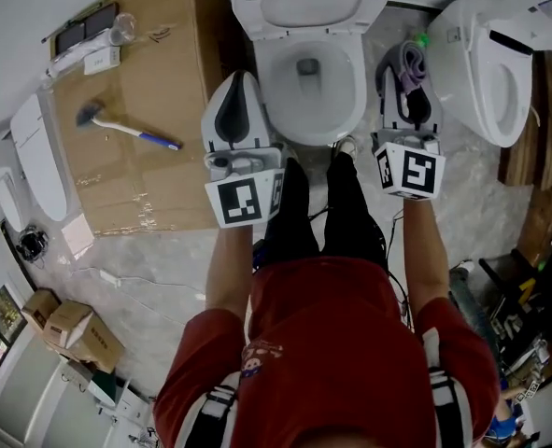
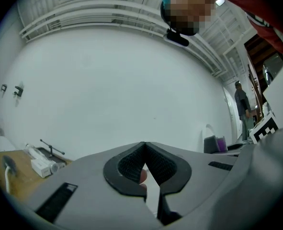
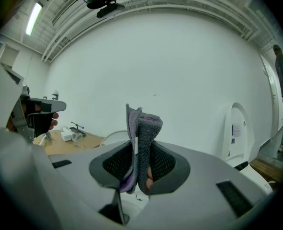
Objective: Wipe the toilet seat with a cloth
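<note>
A white toilet (image 1: pixel 353 87) stands straight ahead of me with its lid (image 1: pixel 311 3) raised and the bowl open. My right gripper (image 1: pixel 408 73) hangs at the bowl's right side, shut on a folded grey and purple cloth (image 1: pixel 412 63). In the right gripper view the cloth (image 3: pixel 143 123) sticks up from between the jaws of the right gripper (image 3: pixel 140 145). My left gripper (image 1: pixel 241 82) is at the bowl's left side. In its own view the left gripper (image 2: pixel 145 150) is shut with nothing in it.
A second white toilet (image 1: pixel 500 54) stands close on the right. On the left is a big cardboard box (image 1: pixel 154 73) with a brush (image 1: pixel 117 124) and small items on it. Loose toilet seats (image 1: pixel 37 157) lie beyond it. The person's legs (image 1: pixel 322 213) stand before the bowl.
</note>
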